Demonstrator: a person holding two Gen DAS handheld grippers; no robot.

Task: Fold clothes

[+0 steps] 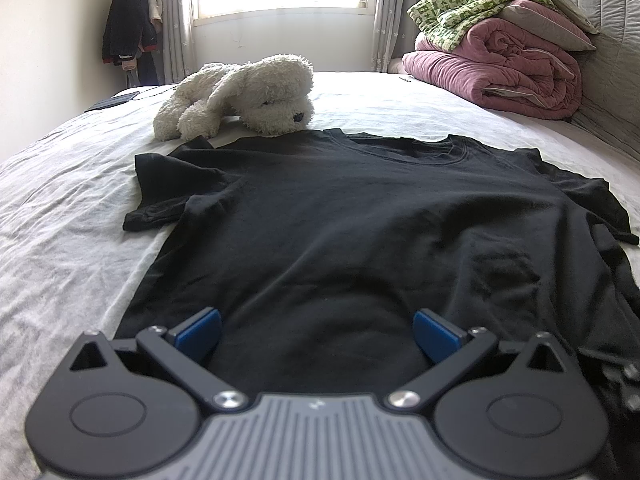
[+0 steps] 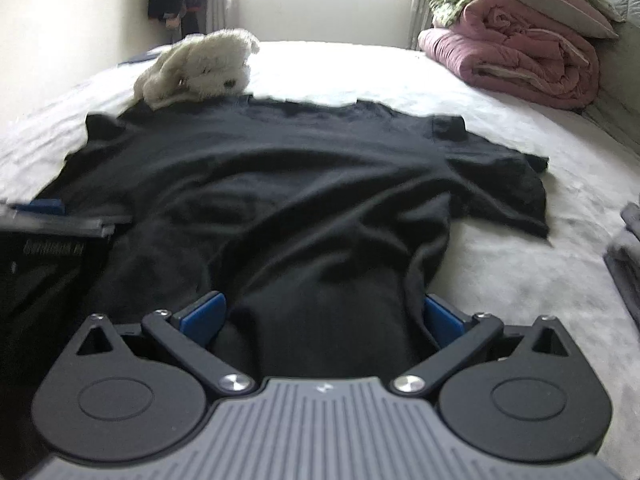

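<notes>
A black T-shirt (image 1: 340, 208) lies spread on the white bed (image 1: 60, 208), collar at the far end and both short sleeves out to the sides. My left gripper (image 1: 318, 332) is open at the near hem, its blue pads (image 1: 200, 330) wide apart with flat cloth between them. In the right wrist view the T-shirt (image 2: 300, 168) looks more rumpled near the hem. My right gripper (image 2: 324, 320) is open too, and a raised ridge of cloth runs between its pads (image 2: 204, 316). The left gripper (image 2: 52, 220) shows at that view's left edge.
A white plush dog (image 1: 248, 96) lies just beyond the collar. Folded pink quilts (image 1: 500, 72) with a green patterned blanket (image 1: 460, 4) are stacked far right against a grey headboard (image 1: 612, 92). Grey folded cloth (image 2: 628, 252) sits at the right. Coats (image 1: 128, 28) hang by the window.
</notes>
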